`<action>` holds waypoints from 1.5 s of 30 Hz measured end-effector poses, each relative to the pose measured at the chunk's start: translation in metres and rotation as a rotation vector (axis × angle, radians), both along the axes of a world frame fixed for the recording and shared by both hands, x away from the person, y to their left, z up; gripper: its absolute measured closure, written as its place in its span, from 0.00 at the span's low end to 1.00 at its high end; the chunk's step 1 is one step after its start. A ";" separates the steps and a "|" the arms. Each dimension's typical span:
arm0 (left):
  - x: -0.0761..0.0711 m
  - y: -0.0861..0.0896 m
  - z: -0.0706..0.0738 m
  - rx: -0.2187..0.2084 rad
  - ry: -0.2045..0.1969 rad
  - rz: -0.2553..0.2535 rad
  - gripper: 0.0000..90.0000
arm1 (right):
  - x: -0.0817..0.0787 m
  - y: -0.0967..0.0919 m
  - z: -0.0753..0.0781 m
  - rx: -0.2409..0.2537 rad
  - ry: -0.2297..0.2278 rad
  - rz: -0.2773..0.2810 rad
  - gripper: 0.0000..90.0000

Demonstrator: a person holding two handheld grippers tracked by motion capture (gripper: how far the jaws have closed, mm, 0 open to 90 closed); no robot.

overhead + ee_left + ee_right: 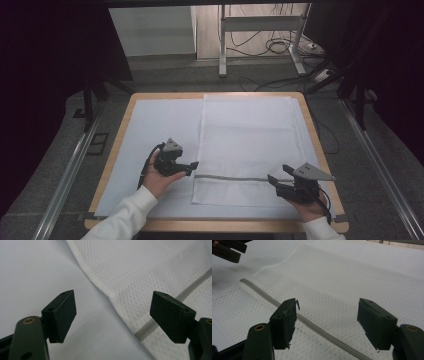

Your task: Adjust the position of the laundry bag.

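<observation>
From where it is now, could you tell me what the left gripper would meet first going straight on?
Probably the near left edge of the mesh bag, close to its grey zipper; the left gripper is open.

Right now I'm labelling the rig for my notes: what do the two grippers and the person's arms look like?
Both the left gripper and the right gripper are black, each topped by a grey three-cornered plate. A black cable trails from each. Their jaws are matt black blocks on arms with brass-coloured pivots and small screw holes. The person wears white long sleeves.
</observation>
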State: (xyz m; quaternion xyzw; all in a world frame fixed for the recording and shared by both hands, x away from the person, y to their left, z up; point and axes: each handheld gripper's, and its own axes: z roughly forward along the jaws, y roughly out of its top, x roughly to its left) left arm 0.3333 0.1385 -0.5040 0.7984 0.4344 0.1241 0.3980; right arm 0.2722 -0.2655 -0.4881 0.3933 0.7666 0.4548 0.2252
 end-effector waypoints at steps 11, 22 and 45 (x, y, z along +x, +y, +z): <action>0.010 -0.025 -0.012 0.032 0.040 -0.016 0.25 | 0.001 -0.001 -0.001 0.000 0.000 -0.006 0.35; 0.015 -0.027 -0.020 0.055 0.073 0.008 0.26 | 0.001 -0.001 0.000 -0.005 -0.002 -0.013 0.35; 0.013 -0.051 -0.028 0.165 0.014 -0.048 0.92 | 0.000 -0.001 0.002 0.002 -0.011 -0.021 0.35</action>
